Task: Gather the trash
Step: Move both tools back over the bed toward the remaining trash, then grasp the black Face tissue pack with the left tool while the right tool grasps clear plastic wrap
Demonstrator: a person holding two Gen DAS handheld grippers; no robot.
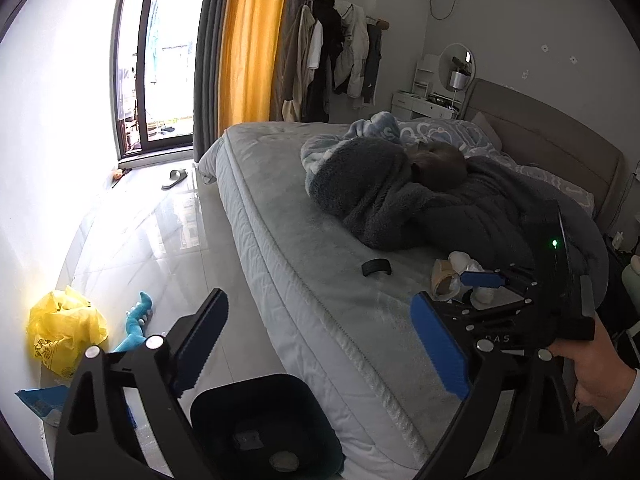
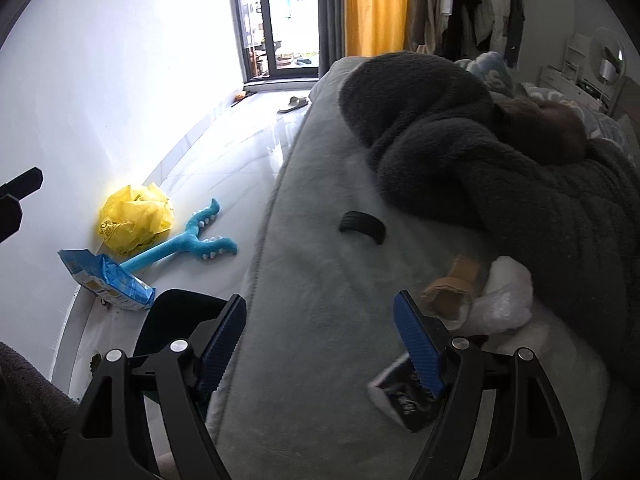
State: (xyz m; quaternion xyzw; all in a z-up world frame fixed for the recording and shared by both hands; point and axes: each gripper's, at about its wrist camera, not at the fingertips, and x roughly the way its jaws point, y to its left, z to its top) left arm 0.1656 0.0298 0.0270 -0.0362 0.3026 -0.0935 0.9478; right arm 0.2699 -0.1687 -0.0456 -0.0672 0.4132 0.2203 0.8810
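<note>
home bedroom: bed w/ rumpled blankets, clothes on wall rack, yellow curtain, balcony door.

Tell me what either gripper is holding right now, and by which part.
Nothing is held. The left gripper and the right gripper both have open jaws with nothing pressed between them.

Yellow plastic bag, blue toy, grey bedspread, dark grey blanket, yellow curtain
</note>
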